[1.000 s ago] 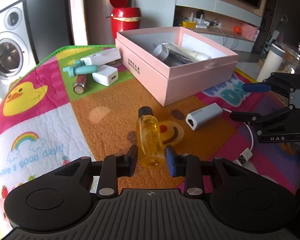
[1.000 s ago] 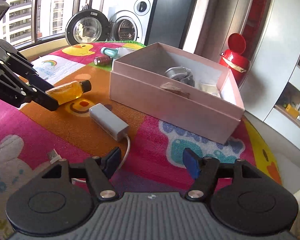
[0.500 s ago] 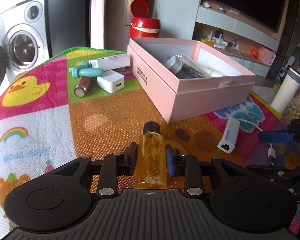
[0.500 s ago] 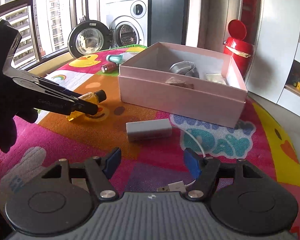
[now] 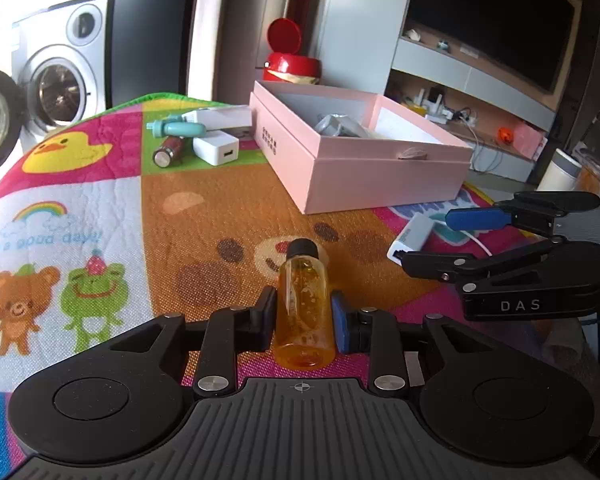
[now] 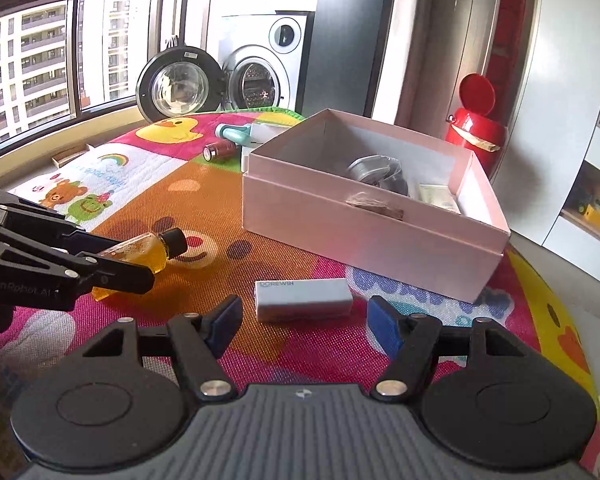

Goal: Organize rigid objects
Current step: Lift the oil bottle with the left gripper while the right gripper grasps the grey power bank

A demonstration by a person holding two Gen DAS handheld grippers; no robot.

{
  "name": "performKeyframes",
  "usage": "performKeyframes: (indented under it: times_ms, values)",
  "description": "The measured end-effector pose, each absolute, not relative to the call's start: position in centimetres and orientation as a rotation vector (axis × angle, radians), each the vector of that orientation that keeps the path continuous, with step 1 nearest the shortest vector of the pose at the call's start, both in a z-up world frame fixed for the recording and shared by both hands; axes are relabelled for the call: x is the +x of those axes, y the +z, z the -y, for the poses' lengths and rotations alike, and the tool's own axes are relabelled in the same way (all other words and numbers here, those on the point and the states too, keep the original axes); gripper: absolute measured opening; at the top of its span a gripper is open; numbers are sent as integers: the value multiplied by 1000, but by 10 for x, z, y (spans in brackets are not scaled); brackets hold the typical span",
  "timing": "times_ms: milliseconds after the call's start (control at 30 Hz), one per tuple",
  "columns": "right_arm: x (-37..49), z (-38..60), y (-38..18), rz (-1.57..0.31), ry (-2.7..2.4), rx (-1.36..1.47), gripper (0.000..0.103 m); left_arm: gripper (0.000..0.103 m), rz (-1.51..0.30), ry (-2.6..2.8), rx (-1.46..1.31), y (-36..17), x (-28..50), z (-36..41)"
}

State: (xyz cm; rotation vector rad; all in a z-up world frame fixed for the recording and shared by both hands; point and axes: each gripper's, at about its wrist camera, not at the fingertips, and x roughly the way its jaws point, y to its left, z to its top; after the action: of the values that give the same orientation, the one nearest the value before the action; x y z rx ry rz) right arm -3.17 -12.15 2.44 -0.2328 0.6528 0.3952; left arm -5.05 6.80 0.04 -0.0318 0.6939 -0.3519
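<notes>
The small amber bottle [image 5: 305, 304] with a black cap is sitting clamped between the pads of the left claw [image 5: 303, 322], cap pointing away toward the far side, its body tilting over the orange patch of the cartoon play mat [image 5: 100, 216] that is covering the bench. In the right wrist view the same bottle [image 6: 148, 252] is showing at the left, pinched near its base by the black fingers.

To the right of it, the right claw [image 6: 302, 326] is standing wide with nothing pressed between its blue pads; a white adapter block [image 6: 303, 294] with a cable is lying flat on the mat just beyond the pads, lined up with the gap and not touching either one.

Farther back, the open pink box [image 5: 364, 168] is resting on the mat, holding a grey metallic item and some pale packets. Left of the box, at the far edge, a white charger cube [image 5: 216, 150], a dark red battery [image 5: 168, 152], a teal tube [image 5: 180, 129] and a long white box [image 5: 220, 116] are lying close together.

Beyond the bench, a red bin [image 5: 292, 66] with its lid flipped up is standing on the floor, and a washing machine [image 6: 260, 76] is standing with its door swung open.
</notes>
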Motion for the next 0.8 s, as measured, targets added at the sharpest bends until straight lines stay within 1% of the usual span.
performKeyframes:
  times_ms: [267, 367, 433, 633, 800]
  values:
    - [-12, 115, 19, -687, 403, -216, 70, 33, -681, -352, -37, -1, -53, -69]
    - [-19, 112, 21, -672, 411, -245, 62, 33, -676, -352, -43, -2, -54, -70]
    - [-24, 114, 25, -660, 417, -244, 62, 33, -673, -352, -40, -2, -54, -70]
    - [-49, 127, 46, -625, 412, -251, 62, 33, -663, -366, -4, 2, -63, -66]
    - [-76, 146, 78, -547, 394, -258, 61, 32, -571, -419, -1, 24, -89, -65]
